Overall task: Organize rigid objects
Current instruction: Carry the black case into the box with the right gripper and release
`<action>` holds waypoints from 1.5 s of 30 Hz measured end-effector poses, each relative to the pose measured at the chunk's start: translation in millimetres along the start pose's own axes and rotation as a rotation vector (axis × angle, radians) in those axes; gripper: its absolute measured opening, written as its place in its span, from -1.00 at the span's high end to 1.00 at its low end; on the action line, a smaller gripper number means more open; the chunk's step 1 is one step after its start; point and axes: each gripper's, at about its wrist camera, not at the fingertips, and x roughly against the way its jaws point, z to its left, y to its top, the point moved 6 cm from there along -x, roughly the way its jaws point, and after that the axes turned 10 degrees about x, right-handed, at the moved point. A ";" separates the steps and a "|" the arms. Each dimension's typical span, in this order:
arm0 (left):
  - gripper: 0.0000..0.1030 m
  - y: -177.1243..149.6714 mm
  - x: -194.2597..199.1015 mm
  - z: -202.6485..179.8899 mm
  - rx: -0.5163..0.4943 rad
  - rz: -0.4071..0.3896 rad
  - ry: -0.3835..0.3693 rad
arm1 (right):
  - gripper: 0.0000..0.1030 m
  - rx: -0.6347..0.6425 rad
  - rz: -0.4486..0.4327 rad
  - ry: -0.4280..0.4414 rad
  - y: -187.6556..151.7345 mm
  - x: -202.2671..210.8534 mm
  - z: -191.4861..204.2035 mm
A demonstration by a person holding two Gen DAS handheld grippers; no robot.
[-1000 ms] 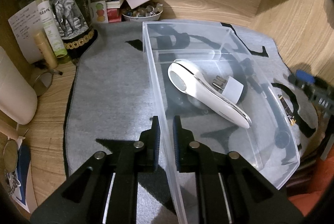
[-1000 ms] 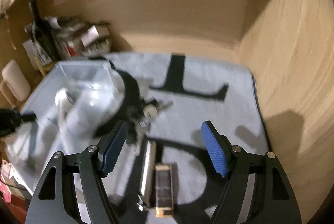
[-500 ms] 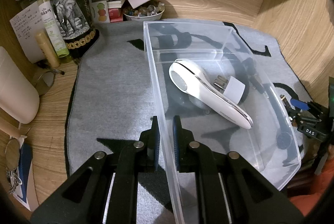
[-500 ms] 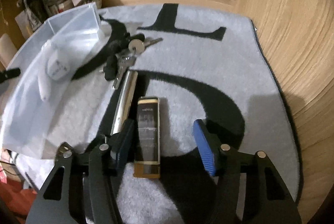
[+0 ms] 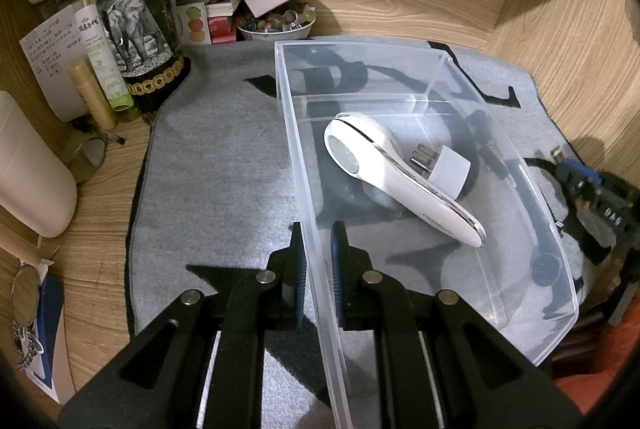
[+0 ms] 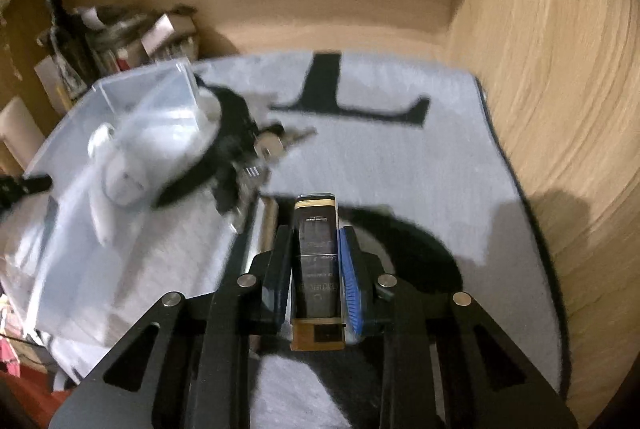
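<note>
right gripper (image 6: 316, 269) newly around black-gold box (image 6: 318, 269)

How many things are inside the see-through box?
2. A white handheld device lies across the middle of the clear box, and a white plug adapter sits right behind it. The dark shapes seen through the floor are only the mat's pattern.

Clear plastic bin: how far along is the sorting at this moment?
Done: the clear plastic bin already holds a white handheld device and a white plug adapter. In hand: the left gripper pinches the bin's wall, and the right gripper is closing on a black and gold rectangular box. Left: a bunch of keys and a silver bar lie on the grey mat.
</note>
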 end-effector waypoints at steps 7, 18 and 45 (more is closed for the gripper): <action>0.79 -0.1 -0.2 -0.5 -0.001 -0.002 0.001 | 0.58 0.056 -0.121 0.037 39.6 24.6 25.7; 0.79 -0.4 -0.5 -3.1 -0.009 0.003 0.004 | 0.58 0.141 -0.243 0.148 87.6 39.5 76.4; 0.79 -0.2 -1.0 -3.5 -0.013 -0.005 -0.012 | 0.58 0.398 -0.010 0.361 79.2 -25.1 183.3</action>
